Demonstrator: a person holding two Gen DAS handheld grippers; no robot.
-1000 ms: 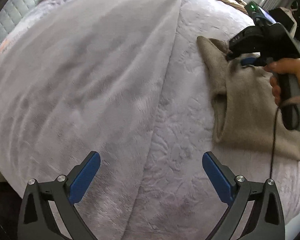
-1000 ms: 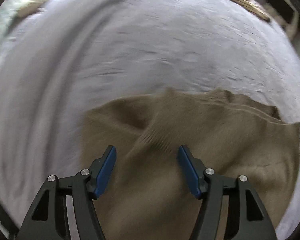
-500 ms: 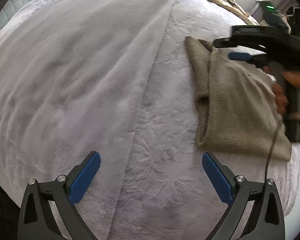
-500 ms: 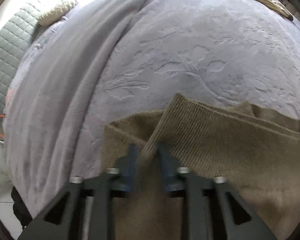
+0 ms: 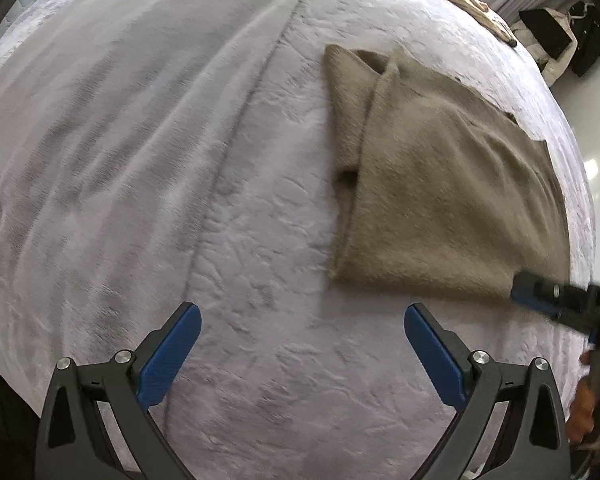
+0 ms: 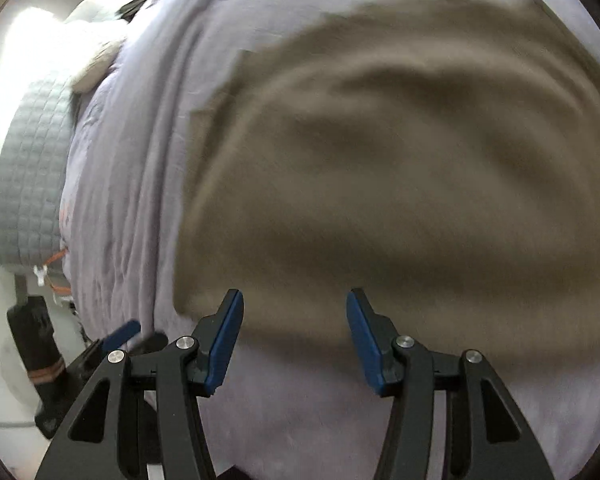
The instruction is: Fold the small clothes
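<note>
A tan knitted garment [image 5: 440, 184] lies on a pale lilac bedspread [image 5: 260, 320], occupying the 1 to 3 o'clock sector of the left wrist view and most of the upper right half of the right wrist view. One side panel is already turned over onto the body, its long folded edge running from about 12 o'clock toward 5 o'clock across the cloth, with a narrow strip of the lower layer showing along the left side; the piece reads as a rough, flat rectangle. The left gripper [image 5: 300, 352] hangs over bare bedspread with its jaws wide apart and nothing between them, well apart from the garment. The right gripper [image 6: 294, 336] sits at the near hem, at 6 o'clock in its own view, its jaws part open after having just been opening; the hem lies just beyond the fingertips and no cloth is pinched. A lighter blanket [image 5: 120, 100] covers the 9 to 11 o'clock area. Judged from this layout, the first lengthwise fold is done, while at least one further fold, probably hem toward the far edge, appears to be left, followed by tidying.
</note>
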